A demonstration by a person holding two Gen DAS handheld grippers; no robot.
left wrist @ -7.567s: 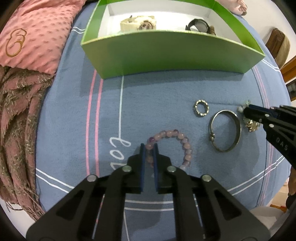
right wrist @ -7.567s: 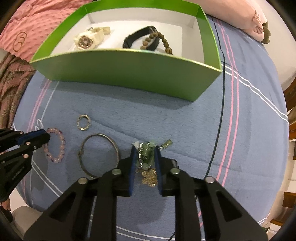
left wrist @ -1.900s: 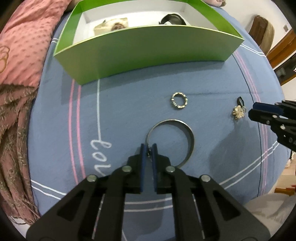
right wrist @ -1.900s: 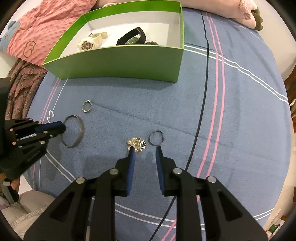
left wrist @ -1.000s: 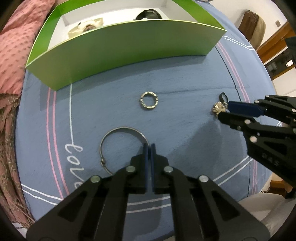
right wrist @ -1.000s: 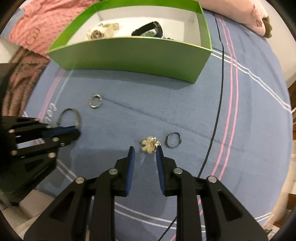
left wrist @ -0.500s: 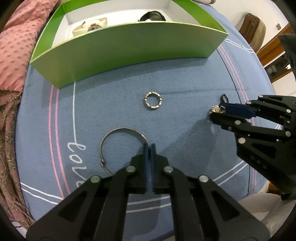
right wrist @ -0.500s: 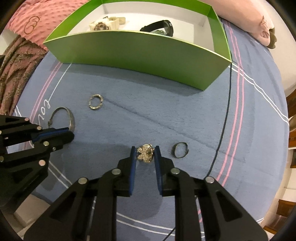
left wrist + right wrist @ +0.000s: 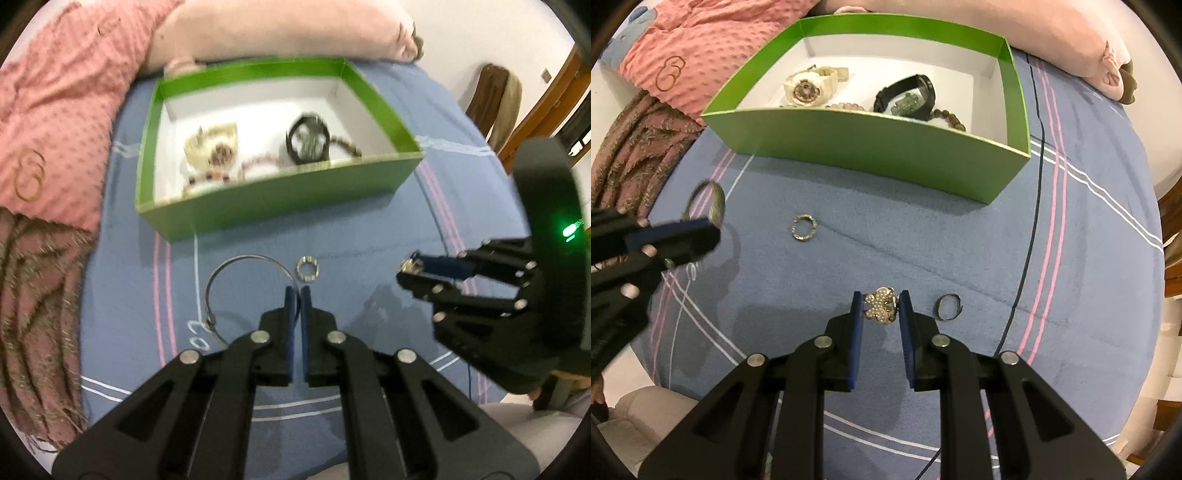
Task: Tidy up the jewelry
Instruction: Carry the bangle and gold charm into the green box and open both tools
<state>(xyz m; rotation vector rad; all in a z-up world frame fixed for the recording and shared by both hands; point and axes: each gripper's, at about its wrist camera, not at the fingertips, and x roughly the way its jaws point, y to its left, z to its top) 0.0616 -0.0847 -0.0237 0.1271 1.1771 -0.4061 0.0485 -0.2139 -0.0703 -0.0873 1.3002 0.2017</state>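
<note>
My left gripper [image 9: 297, 291] is shut on a thin silver bangle [image 9: 247, 258], which hangs off the blue blanket in front of the green box [image 9: 280, 199]. The right wrist view shows that left gripper [image 9: 709, 230] at the left with the bangle [image 9: 714, 199] sticking up from its tips. My right gripper [image 9: 881, 299] is shut on a rhinestone flower brooch [image 9: 882, 306], held just above the blanket; it appears as the right gripper [image 9: 412, 271] in the left wrist view. The green box [image 9: 871, 147] holds a cream watch [image 9: 809, 86], a black watch [image 9: 908, 98] and bead bracelets.
A small sparkly ring [image 9: 804, 228] and a dark ring [image 9: 947, 307] lie on the blue blanket [image 9: 997, 240]. A pink dotted cover [image 9: 48, 110] and a brown fringed shawl [image 9: 33, 295] border the left. A pink pillow [image 9: 277, 29] lies behind the box.
The left gripper has risen and lifted the bangle off the blanket. The right gripper has risen a little with the brooch between its fingers. More of the box's inside shows.
</note>
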